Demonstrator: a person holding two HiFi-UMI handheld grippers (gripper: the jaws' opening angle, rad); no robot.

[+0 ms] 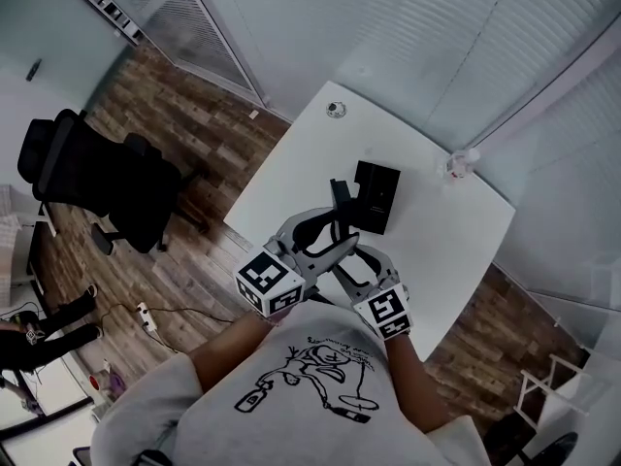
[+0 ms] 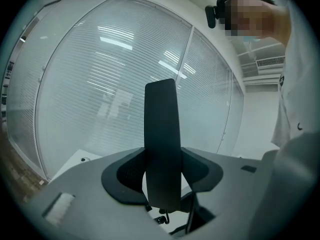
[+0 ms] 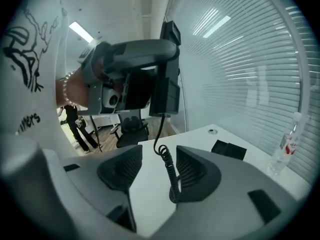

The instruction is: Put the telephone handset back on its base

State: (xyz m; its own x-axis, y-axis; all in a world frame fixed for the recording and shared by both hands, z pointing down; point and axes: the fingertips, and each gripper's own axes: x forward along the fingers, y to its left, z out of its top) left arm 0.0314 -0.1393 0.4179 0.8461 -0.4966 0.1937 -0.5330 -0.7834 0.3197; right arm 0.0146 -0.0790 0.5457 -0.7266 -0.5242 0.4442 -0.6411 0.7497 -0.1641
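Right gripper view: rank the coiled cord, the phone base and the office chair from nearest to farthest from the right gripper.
1. Coiled cord, hanging between the right gripper's open jaws.
2. Phone base, on the table, ahead and right.
3. Office chair, on the floor beyond the table, left.

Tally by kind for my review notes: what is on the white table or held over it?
Black telephone handset: 1
Black rectangular telephone base: 1
Black coiled cord: 1
Clear plastic bottle: 1
Small round disc in the tabletop: 1
Total: 5
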